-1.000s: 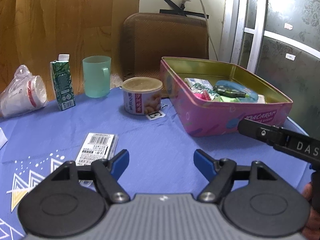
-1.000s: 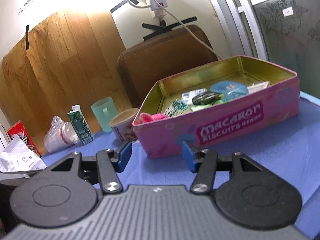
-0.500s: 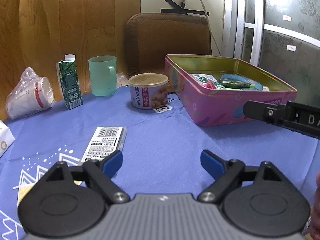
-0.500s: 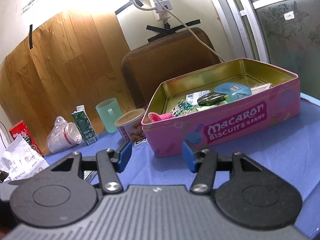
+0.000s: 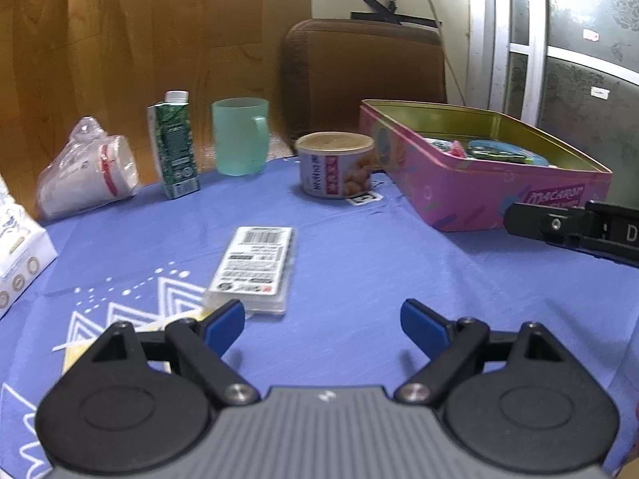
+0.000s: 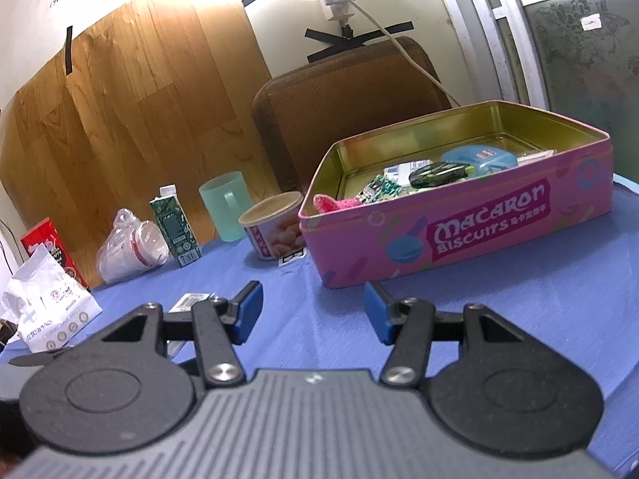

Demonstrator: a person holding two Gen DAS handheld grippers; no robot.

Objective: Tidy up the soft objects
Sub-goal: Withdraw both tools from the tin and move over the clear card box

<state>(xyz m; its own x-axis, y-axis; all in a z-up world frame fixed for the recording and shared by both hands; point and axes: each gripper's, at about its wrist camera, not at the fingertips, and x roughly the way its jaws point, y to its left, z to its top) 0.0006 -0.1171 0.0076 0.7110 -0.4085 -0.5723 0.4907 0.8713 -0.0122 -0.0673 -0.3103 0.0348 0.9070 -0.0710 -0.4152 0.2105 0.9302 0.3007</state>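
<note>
Both the left gripper and right gripper hovered with fingers spread, empty; the flat pack lay on the desk just ahead of the left, the pink tin beyond

blue tablecloth carries a pink tin, can, green mug, carton, barcoded packet

Pink tin, gold inside; blue tablecloth, white triangle print; mint-green mug; blue-tipped fingers.
</note>
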